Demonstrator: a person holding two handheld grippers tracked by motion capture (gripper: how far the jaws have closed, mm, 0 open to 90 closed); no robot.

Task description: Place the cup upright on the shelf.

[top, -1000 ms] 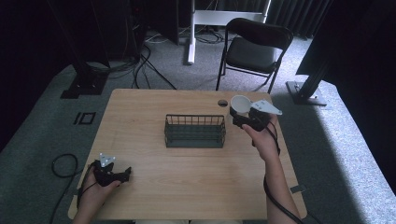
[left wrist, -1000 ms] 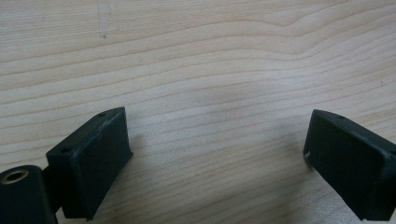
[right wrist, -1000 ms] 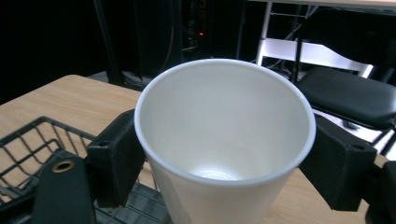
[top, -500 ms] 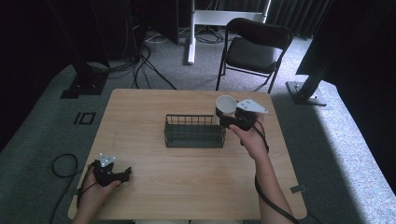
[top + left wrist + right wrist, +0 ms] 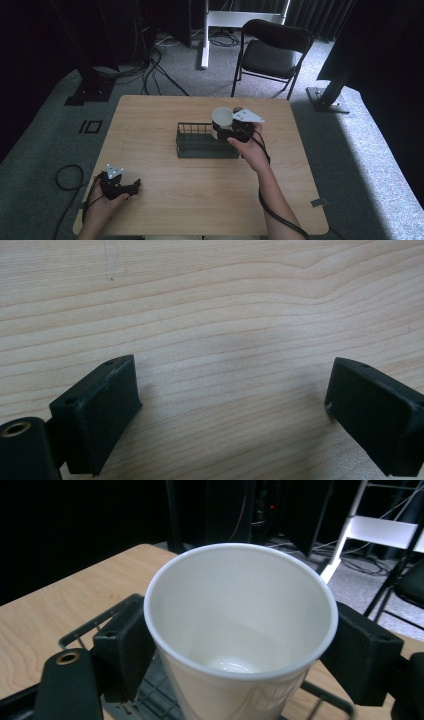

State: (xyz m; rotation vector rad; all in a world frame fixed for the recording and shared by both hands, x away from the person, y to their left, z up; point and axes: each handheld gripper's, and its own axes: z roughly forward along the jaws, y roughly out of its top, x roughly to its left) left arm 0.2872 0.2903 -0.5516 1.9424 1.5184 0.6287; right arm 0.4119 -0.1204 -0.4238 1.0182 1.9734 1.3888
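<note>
A light wooden table point(image 5: 165, 110) stands on grey carpet in a dim room, with a black folding chair point(image 5: 270, 52) behind it at the upper centre of the high view and cables trailing at the upper left. At the lower left of that view the left gripper point(image 5: 131, 187) lies low on the tabletop in the person's hand; its own view shows the two black jaws spread wide over bare wood grain, grasping nothing. At the middle of the frame sits a dark wire basket point(image 5: 200, 144). Just right of centre, the right gripper point(image 5: 220, 131) is clenched on a white paper cup point(image 5: 221, 120), upright and empty, one jaw on either side of its wall, held over the basket's right end. The step in hand looks like placing the cup into the basket. The next move would call for lowering it straight down inside the wires, then releasing.
</note>
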